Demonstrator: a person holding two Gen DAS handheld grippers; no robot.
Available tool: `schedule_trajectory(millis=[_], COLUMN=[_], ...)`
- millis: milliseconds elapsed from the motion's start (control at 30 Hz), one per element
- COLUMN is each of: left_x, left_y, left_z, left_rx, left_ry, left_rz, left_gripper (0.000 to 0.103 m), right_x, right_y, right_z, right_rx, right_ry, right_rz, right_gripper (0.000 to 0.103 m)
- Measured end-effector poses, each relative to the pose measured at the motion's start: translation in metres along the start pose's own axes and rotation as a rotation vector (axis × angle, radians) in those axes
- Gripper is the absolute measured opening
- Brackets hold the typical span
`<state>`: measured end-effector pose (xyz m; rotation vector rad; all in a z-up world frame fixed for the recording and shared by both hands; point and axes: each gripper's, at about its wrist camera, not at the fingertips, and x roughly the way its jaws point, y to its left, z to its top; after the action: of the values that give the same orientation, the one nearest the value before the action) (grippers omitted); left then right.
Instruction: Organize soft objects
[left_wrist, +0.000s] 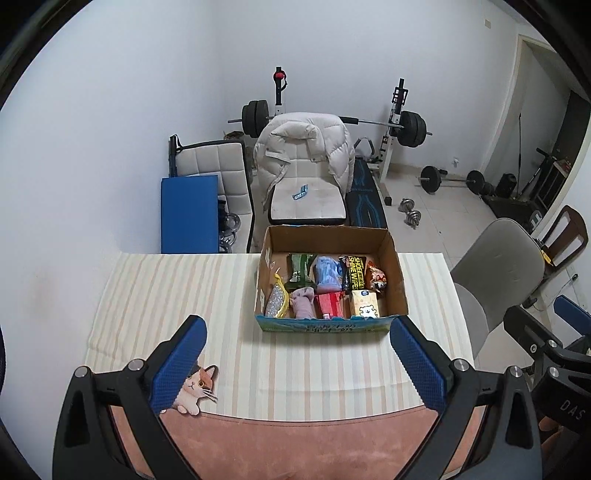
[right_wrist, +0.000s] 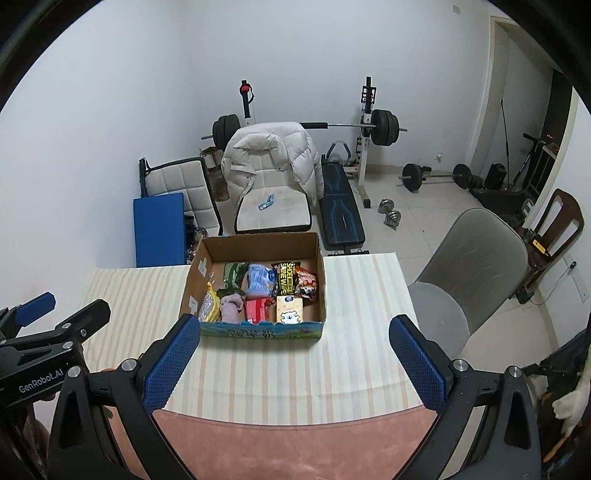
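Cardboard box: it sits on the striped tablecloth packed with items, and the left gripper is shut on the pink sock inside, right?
Not quite. The left gripper is open and empty, short of the cardboard box. The left wrist view shows the pink sock lying untouched inside; the box does sit packed on the striped tablecloth.

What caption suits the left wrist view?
Open gripper hovers before a cardboard box of soft goods on a striped table.

Black tongs, blue textured pads, silver screws.

White walls, barbell rack, chairs.
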<state>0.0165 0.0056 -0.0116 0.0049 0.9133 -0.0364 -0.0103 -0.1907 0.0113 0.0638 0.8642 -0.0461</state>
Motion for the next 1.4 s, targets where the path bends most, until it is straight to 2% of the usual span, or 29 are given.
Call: schedule_trajectory(millis=[1400], left_x=[-0.006], left_y=[-0.001], left_z=[0.003], left_rx=[0.005], left_ry=[-0.012], left_rz=[0.005], left_gripper=[0.102], right_x=[-0.018], right_y=[0.004], right_z=[0.005], right_rx=[-0.009], right_ry=[-0.036], right_rz=[-0.027], right_gripper=[0.103])
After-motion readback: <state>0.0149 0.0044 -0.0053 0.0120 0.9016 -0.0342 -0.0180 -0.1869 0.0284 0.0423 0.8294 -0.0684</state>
